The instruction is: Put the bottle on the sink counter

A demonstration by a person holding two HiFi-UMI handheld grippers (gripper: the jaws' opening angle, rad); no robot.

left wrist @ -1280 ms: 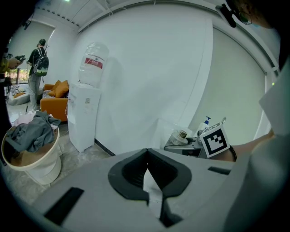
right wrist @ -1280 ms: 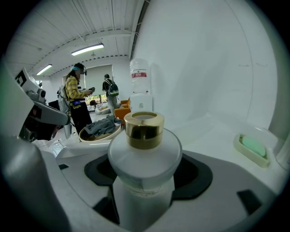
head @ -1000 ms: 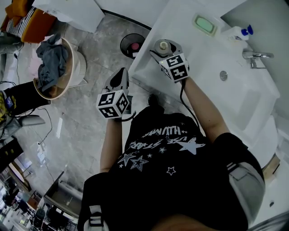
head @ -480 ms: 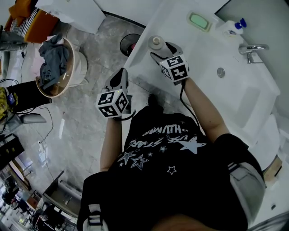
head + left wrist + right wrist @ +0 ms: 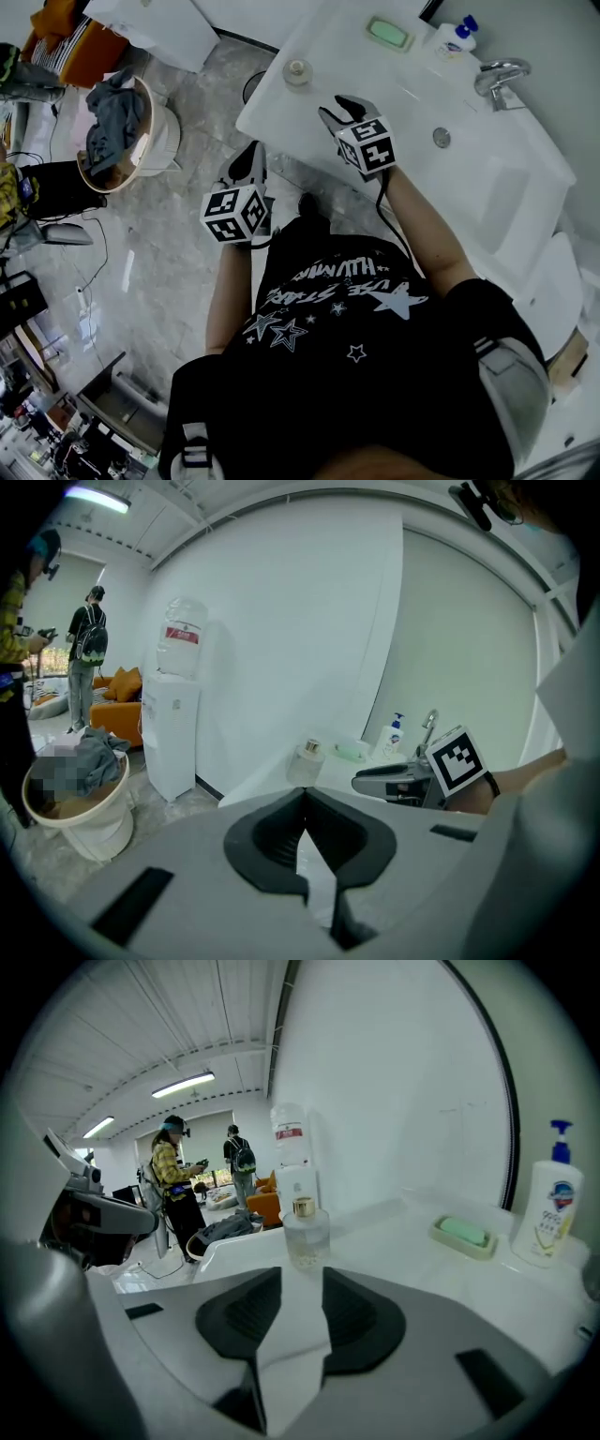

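The bottle (image 5: 298, 71), small and clear with a gold cap, stands upright on the white sink counter (image 5: 394, 89) near its left corner. It also shows in the right gripper view (image 5: 305, 1235) and the left gripper view (image 5: 307, 761). My right gripper (image 5: 336, 107) hovers over the counter a short way back from the bottle. Its jaws (image 5: 302, 1277) are closing, and there is nothing between them. My left gripper (image 5: 251, 155) hangs off the counter's front edge over the floor, its jaws (image 5: 302, 797) touching at the tips and empty.
A green soap dish (image 5: 387, 34), a pump bottle (image 5: 455, 36) and the faucet (image 5: 497, 75) line the back of the counter by the basin (image 5: 469, 178). A basket of clothes (image 5: 122, 131) and a water dispenser (image 5: 173, 714) stand on the floor at left. People stand further back (image 5: 178, 1185).
The right gripper has drawn back from the bottle, which stays standing on the counter. Its jaws were round the bottle a second ago. The left gripper has barely moved.
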